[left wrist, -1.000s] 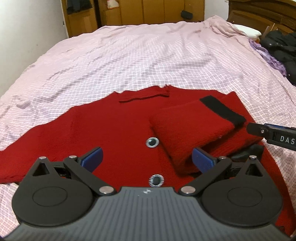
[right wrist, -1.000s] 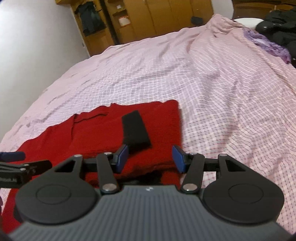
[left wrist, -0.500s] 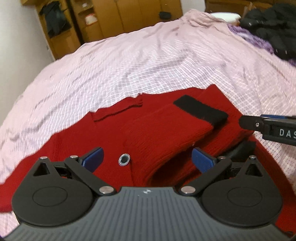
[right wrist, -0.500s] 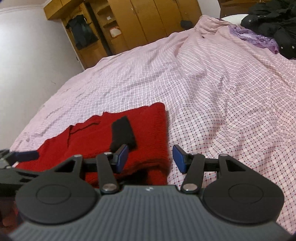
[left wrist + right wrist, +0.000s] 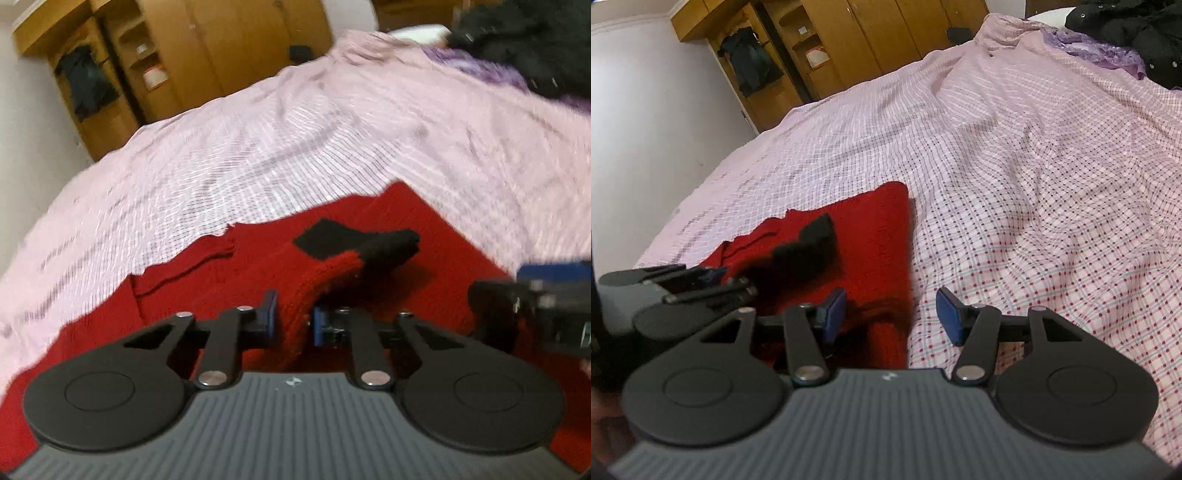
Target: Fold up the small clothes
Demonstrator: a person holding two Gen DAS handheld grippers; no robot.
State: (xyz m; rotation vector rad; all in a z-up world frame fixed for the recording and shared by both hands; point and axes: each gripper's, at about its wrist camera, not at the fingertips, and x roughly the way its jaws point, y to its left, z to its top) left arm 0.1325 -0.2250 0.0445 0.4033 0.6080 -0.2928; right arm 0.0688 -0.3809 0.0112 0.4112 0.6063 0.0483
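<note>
Left gripper (image 5: 291,321) closing on folded red sweater (image 5: 424,258) sleeve (image 5: 314,284) dead ahead, right gripper (image 5: 890,314) half-spread, empty over sweater's edge on bed (image 5: 1015,184); soft, limp knit, likely best pinched at thick fold.

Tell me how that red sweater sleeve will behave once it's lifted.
Probably floppy: the sleeve already bunches between the closing left gripper pads, and its black cuff curls. Likely light, a small knit. The textured knit should not slip easily, though it may stretch and drag the sweater body.
</note>
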